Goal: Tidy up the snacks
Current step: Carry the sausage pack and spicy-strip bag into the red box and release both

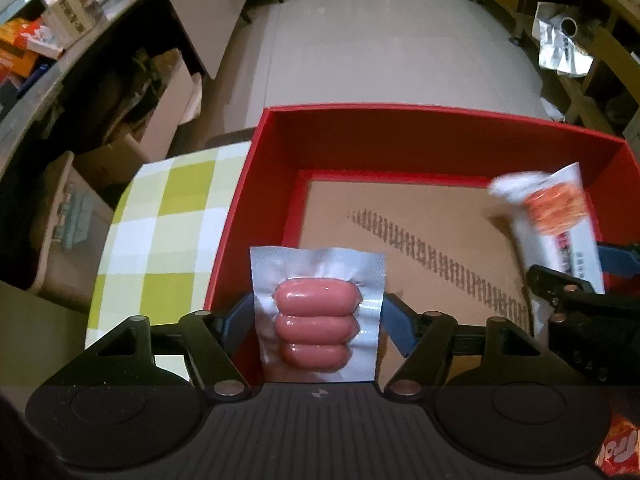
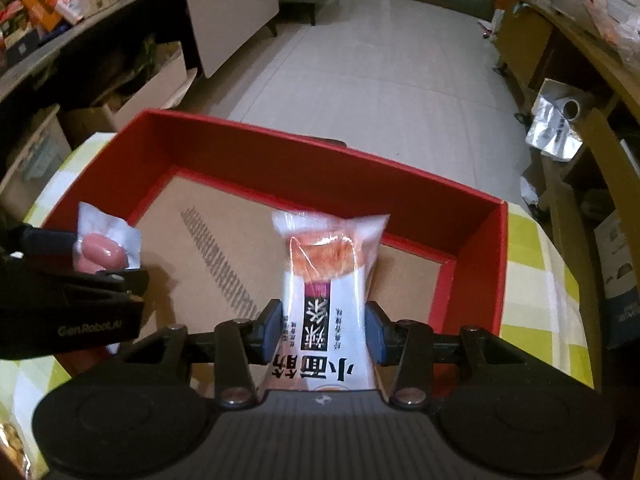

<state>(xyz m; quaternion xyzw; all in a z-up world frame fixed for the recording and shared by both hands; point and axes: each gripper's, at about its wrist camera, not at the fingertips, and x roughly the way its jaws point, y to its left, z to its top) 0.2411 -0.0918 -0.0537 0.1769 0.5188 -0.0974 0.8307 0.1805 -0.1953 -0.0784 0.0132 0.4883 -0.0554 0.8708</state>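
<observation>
An open red box (image 1: pixel 400 110) with a brown cardboard floor stands on a table with a green-checked cloth (image 1: pixel 172 208). My left gripper (image 1: pixel 318 320) is shut on a clear vacuum pack of three pink sausages (image 1: pixel 312 322), held upright over the box's near-left edge. My right gripper (image 2: pixel 324 328) is shut on a white snack packet with an orange picture and black characters (image 2: pixel 328 264), over the red box (image 2: pixel 320 148) on its right side. Each view shows the other load: the white packet (image 1: pixel 556 216) at the right, the sausage pack (image 2: pixel 106 240) at the left.
Open cardboard boxes (image 1: pixel 132 120) stand on the floor left of the table, under a cluttered counter (image 1: pixel 48 32). A crumpled foil bag (image 2: pixel 556 128) lies by wooden furniture at the right. An orange snack packet (image 1: pixel 616 452) sits at the near right corner. Pale tiled floor (image 2: pixel 380 72) lies beyond.
</observation>
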